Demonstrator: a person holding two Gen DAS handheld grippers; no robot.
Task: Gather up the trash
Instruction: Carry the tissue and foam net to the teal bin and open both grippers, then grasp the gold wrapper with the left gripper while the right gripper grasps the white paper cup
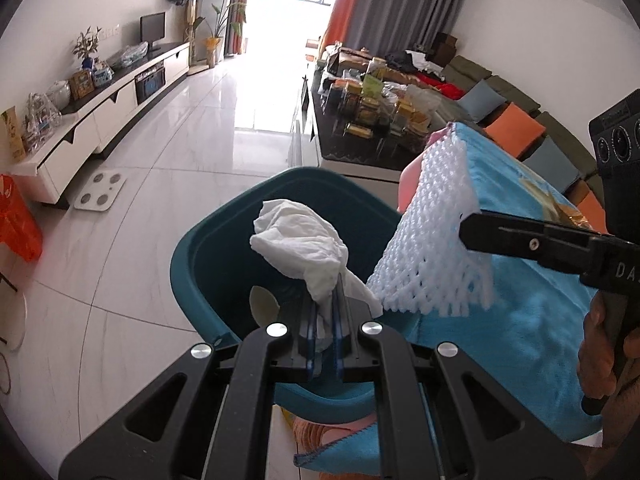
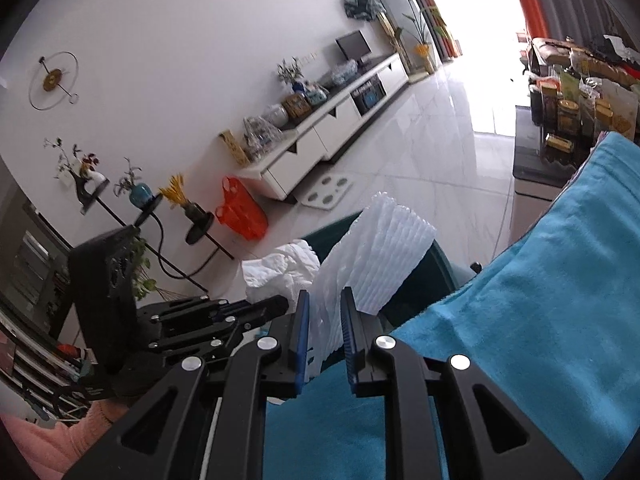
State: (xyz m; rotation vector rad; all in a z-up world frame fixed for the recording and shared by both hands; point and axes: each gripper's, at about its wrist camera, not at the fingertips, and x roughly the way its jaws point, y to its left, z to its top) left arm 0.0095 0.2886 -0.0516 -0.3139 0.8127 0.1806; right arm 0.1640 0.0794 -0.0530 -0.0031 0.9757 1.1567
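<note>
A crumpled white tissue is pinched in my left gripper, which is shut on it above the open teal bin. My right gripper is shut on a white foam net sleeve that sticks up between its fingers. In the left wrist view the foam net hangs at the bin's right edge, with the right gripper coming in from the right. The right wrist view shows the left gripper with the tissue just left of the net, over the bin.
A blue towel covers the surface right of the bin. A bathroom scale and an orange bag sit on the tiled floor by the white TV cabinet. A cluttered coffee table and a sofa stand behind.
</note>
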